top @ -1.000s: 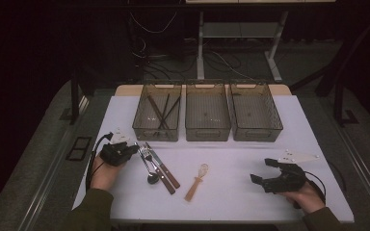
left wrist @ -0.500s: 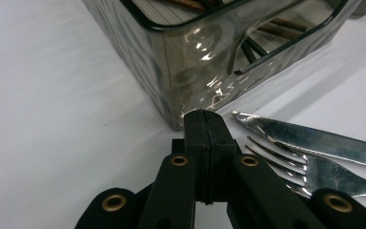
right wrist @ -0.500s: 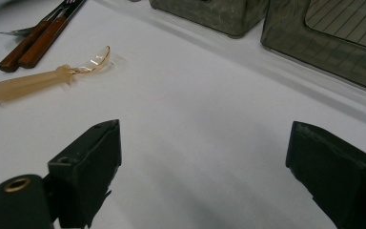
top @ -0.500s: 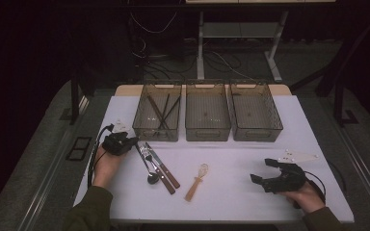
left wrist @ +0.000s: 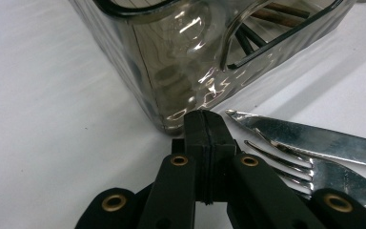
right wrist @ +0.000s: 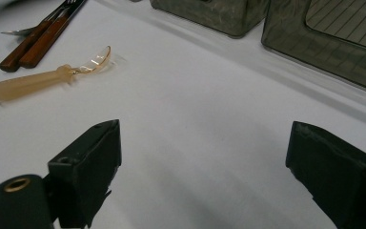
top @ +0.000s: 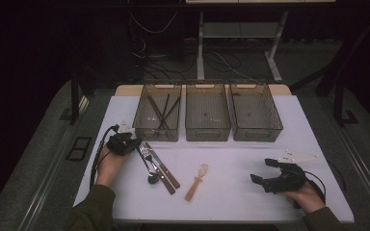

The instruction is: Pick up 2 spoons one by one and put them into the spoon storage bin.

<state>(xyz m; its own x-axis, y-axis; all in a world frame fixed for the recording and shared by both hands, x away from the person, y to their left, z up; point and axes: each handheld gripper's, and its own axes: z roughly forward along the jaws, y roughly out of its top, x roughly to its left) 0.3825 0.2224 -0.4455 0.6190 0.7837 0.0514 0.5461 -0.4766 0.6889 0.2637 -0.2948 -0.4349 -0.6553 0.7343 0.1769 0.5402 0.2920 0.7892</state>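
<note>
My left gripper (top: 134, 143) is shut with nothing between its jaws, low over the white table beside the tips of a knife (top: 165, 169) and fork (top: 146, 155). In the left gripper view the closed jaw tips (left wrist: 205, 128) sit just short of the left bin's near corner (left wrist: 171, 71), with the knife blade (left wrist: 310, 139) and fork tines (left wrist: 286, 164) to their right. My right gripper (top: 263, 170) rests at the table's front right, open and empty. Its view shows the wide-apart jaws (right wrist: 205, 133) over bare table, with an amber plastic spoon (right wrist: 52, 76) farther off.
Three clear bins stand in a row at the back: the left bin (top: 141, 126) holds black sticks, the middle bin (top: 207, 131) and right bin (top: 257, 132) look nearly empty. A metal spoon (top: 151, 178) lies beside the wooden-handled cutlery. The amber spoon (top: 197, 182) lies mid-table.
My left hand has moved away from the person and slightly right, bringing its shut gripper closer to the left bin's corner. The right hand has stayed put.
</note>
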